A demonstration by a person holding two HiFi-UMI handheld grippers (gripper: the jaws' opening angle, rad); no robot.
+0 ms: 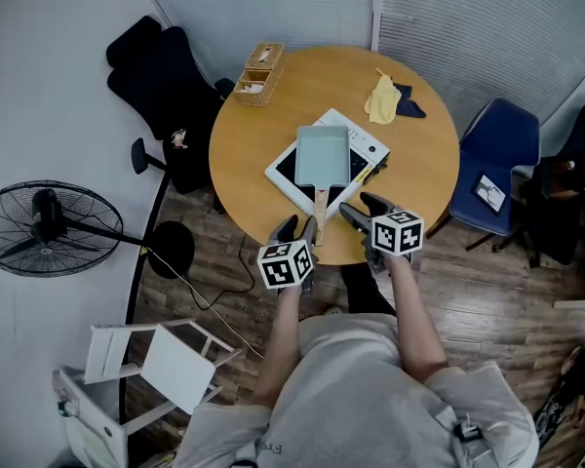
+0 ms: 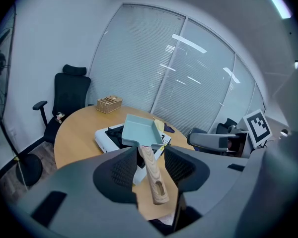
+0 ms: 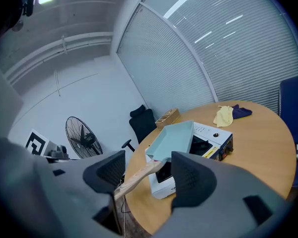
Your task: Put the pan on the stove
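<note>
One step left, seemingly: placing done, so only to draw back toward 6 o'clock without knocking the wooden handle. Nearest, left gripper jaws spread wide, handle lying between, not pinched; right gripper jaws equally wide, holding nothing, at 3 o'clock of that handle. Beyond, toward 12 o'clock, teal square pan resting flat on the portable stove, on the round table.

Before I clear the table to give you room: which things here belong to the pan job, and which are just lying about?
Job in hand:
pan, resting on the stove
left gripper and right gripper, jaws apart by the wooden handle

Lying about:
wicker basket
yellow cloth
dark cloth
fan
black office chair
</note>
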